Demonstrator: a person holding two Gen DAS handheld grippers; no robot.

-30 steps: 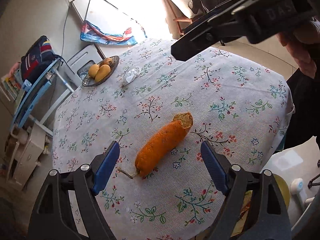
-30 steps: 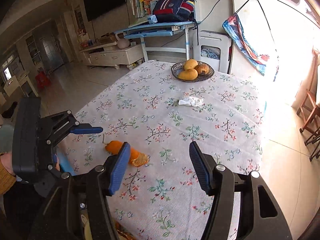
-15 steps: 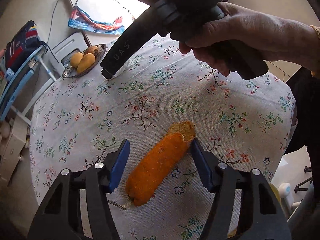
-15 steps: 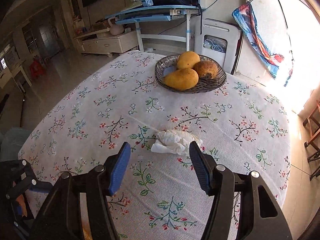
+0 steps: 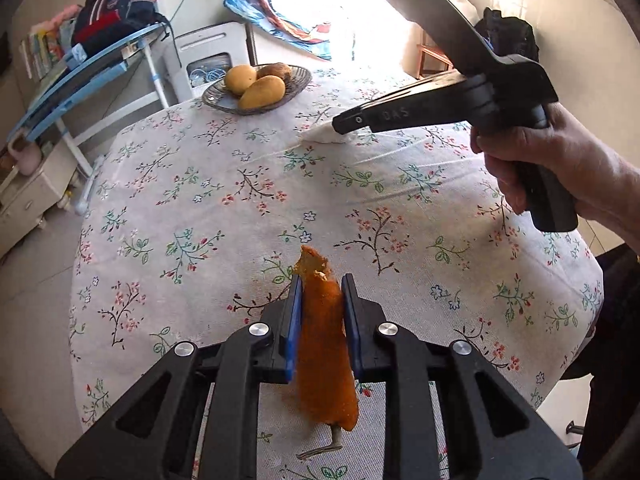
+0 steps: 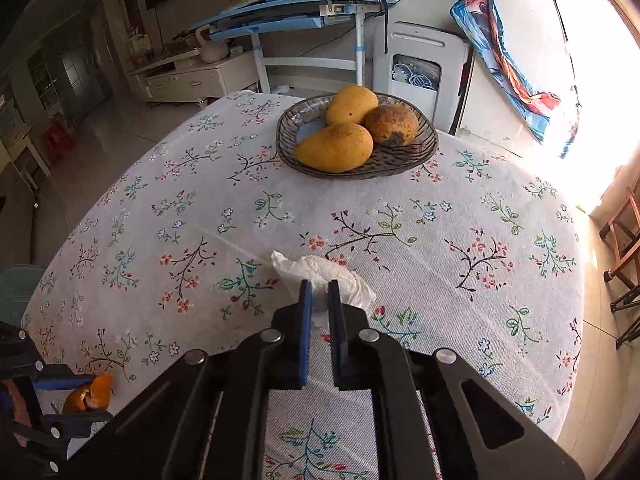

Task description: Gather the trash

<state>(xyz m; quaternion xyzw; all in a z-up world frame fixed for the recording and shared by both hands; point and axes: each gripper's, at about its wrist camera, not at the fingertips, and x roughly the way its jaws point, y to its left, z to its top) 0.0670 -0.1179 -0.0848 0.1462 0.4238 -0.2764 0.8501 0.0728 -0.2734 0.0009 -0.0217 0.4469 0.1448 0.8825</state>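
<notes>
An orange peel strip with a stem (image 5: 323, 344) lies on the flowered tablecloth (image 5: 240, 208). My left gripper (image 5: 319, 285) is closing on it, and both blue pads touch its sides. The peel (image 6: 90, 394) and that gripper also show at the lower left of the right wrist view. A crumpled white tissue (image 6: 320, 270) lies mid-table. My right gripper (image 6: 319, 289) is shut on its near edge. In the left wrist view a hand (image 5: 560, 168) holds the right gripper, whose tip rests on the tissue (image 5: 326, 136).
A dark woven bowl (image 6: 400, 160) with mangoes (image 6: 336, 148) stands at the table's far side. Beyond it are a blue desk (image 6: 288, 20), a white appliance (image 6: 420, 64) and a low cabinet (image 6: 192, 80). Wooden chair legs (image 6: 624, 240) stand at the right.
My left gripper's jaws closed around the orange peel and the view rolled. My right gripper travelled across the table to the tissue and shut on it.
</notes>
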